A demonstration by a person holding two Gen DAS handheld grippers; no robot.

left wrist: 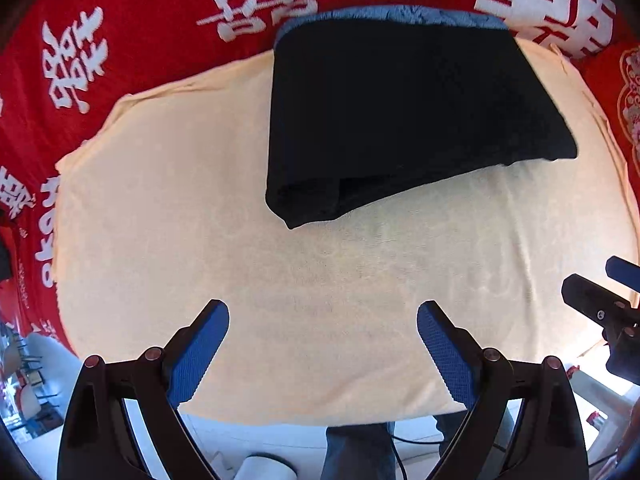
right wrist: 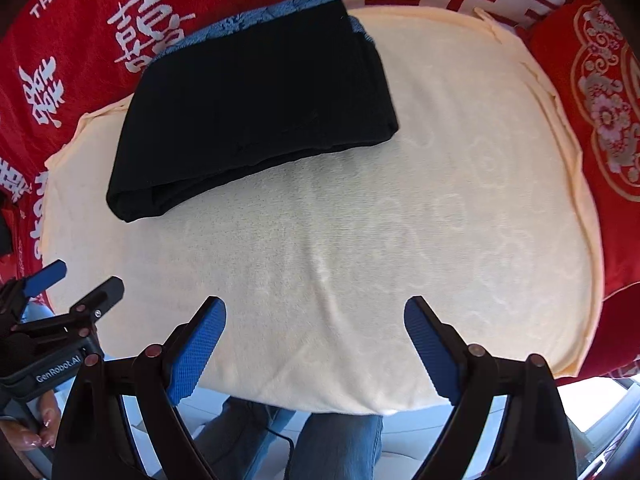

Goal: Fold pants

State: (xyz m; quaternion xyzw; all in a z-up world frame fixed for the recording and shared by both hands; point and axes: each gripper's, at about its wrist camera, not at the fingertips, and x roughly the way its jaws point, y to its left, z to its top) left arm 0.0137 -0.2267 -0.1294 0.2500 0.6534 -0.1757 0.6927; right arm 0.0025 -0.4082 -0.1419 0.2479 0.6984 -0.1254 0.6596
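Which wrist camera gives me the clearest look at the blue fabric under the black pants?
The right wrist view: the blue fabric shows along the far edge and right corner of the folded black pants, texture visible. The left wrist view shows only a thin blue strip beyond the pants.

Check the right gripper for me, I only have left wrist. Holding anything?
Observer: No. The right gripper has its jaws wide open and empty, above the cream blanket.
Operator: Anything right of the blanket?
Observer: A red cushion with floral embroidery lies along its right edge.
Operator: How does my left gripper look from outside?
Observer: The left gripper has its jaws open, clear of the folded black pants. A hand with polished nails holds its handle.
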